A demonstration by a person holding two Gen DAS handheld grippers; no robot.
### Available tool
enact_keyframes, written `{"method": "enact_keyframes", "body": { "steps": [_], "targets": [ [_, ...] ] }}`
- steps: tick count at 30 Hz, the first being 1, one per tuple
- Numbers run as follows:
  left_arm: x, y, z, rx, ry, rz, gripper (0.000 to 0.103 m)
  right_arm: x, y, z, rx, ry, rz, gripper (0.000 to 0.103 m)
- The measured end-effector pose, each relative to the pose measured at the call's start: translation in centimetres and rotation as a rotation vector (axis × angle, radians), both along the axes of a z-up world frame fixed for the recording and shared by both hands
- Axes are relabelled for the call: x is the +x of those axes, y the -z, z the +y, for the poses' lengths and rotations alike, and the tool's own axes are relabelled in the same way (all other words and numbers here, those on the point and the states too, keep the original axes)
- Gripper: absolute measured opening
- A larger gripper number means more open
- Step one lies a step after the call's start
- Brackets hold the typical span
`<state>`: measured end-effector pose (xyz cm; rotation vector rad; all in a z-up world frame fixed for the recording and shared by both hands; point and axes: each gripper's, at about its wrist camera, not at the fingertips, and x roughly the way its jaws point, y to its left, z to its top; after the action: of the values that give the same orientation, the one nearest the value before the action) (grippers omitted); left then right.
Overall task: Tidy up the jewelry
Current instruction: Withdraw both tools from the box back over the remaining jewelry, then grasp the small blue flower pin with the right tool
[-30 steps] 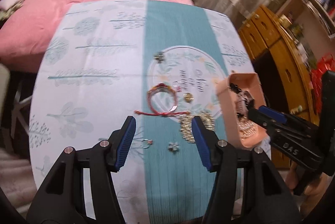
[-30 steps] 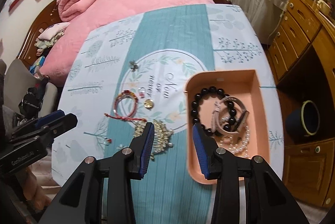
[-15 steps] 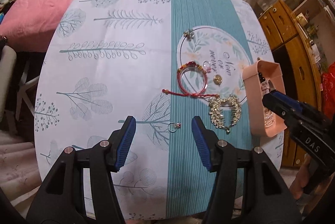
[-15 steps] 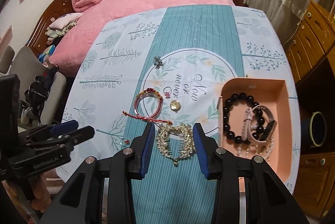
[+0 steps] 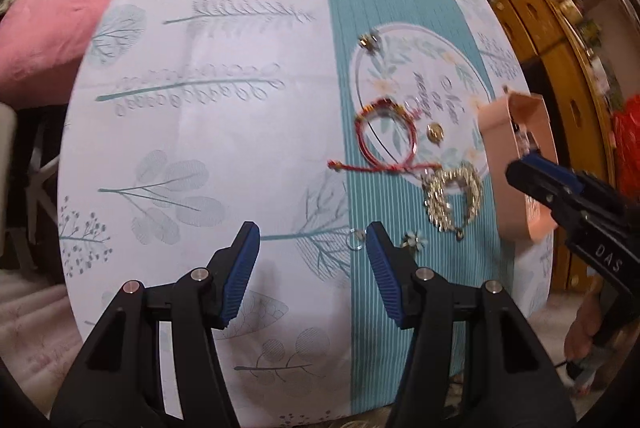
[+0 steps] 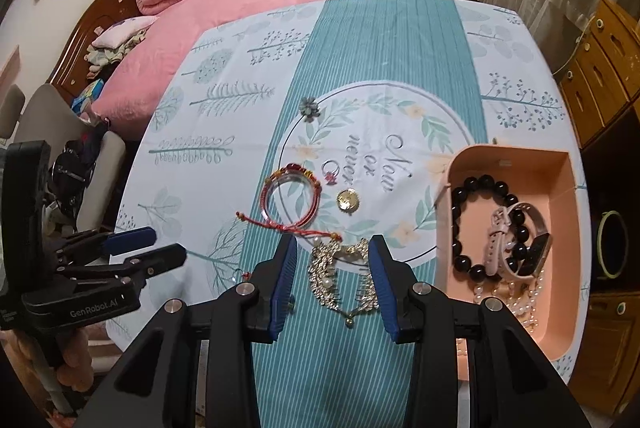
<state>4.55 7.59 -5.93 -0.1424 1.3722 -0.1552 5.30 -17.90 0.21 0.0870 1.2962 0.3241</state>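
Your right tool (image 6: 333, 282) covers the gold hair comb's (image 6: 343, 278) sides; pearl necklace (image 6: 520, 302) partly behind it.

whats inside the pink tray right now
In the pink tray: a black bead bracelet, a pale pink watch lying across it, and pearl strands at the near end. The right gripper hides the tray's near corner.

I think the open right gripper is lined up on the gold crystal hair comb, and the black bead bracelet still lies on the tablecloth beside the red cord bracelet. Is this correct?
One detail is wrong. The black bead bracelet lies inside the peach plastic tray, not on the tablecloth, as the right wrist view shows. The rest holds: the open right gripper is lined up on the gold crystal hair comb, and the red cord bracelet lies on the cloth.
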Motion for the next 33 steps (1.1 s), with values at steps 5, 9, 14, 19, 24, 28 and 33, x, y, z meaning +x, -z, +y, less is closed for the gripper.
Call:
{"method": "enact_keyframes", "body": {
  "steps": [5,9,14,19,24,28,33],
  "targets": [
    [-0.6,1.0,-1.3,0.013,0.090,0.006,0.052,-1.5,1.2,1.1,0.014,-0.047,0.026,0.038],
    [-1.3,1.9,-2.5,0.009,0.155,0.009,0.053,-3.4,2.7,2.4,0.019,-0.098,0.056,0.038],
    [-1.5,3.0,-2.5,-0.004,0.180,0.014,0.052,-5.4,4.4,4.0,0.026,-0.158,0.079,0.031],
    [-1.8,3.9,-2.1,0.011,0.205,0.015,0.046,-6.0,5.9,5.2,0.036,-0.181,0.093,0.031],
    [-1.9,4.6,-1.8,-0.005,0.194,0.022,0.046,-5.6,7.2,6.0,0.017,-0.182,0.085,0.031],
    [-1.7,4.7,-2.1,-0.016,0.199,0.016,0.045,-5.4,8.1,6.6,0.002,-0.185,0.084,0.026],
    [-1.3,4.6,-2.9,-0.025,0.218,0.005,0.046,-5.6,8.1,7.5,-0.046,-0.214,0.022,0.015]
  ]
}}
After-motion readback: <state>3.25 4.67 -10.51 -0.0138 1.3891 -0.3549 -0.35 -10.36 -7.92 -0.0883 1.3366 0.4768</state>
